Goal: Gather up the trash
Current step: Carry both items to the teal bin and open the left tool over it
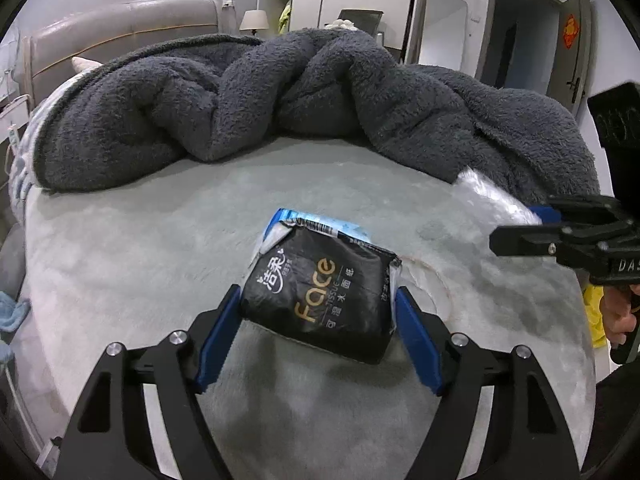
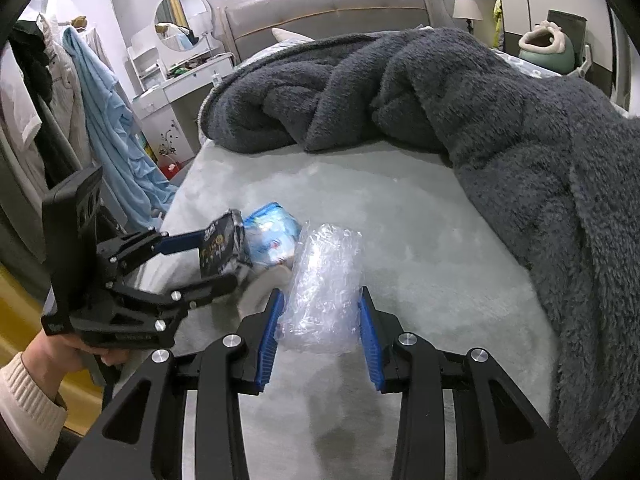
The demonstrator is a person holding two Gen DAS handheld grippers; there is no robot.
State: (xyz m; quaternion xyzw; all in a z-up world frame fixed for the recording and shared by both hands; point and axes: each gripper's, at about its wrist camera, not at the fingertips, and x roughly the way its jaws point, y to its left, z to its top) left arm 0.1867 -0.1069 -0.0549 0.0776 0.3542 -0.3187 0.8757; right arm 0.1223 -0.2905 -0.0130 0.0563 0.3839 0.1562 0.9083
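My left gripper is shut on a black tissue packet printed "Face", held just above the pale grey bed sheet. A blue and white packet lies right behind it. In the right wrist view the left gripper shows at the left with the black tissue packet between its fingers, and the blue and white packet lies beside it. My right gripper is shut on a clear bubble wrap bundle. The right gripper shows at the right edge of the left wrist view.
A bunched dark grey fleece blanket covers the far half of the bed and its right side. A padded headboard, a dressing table with round mirror and hanging clothes stand at the left.
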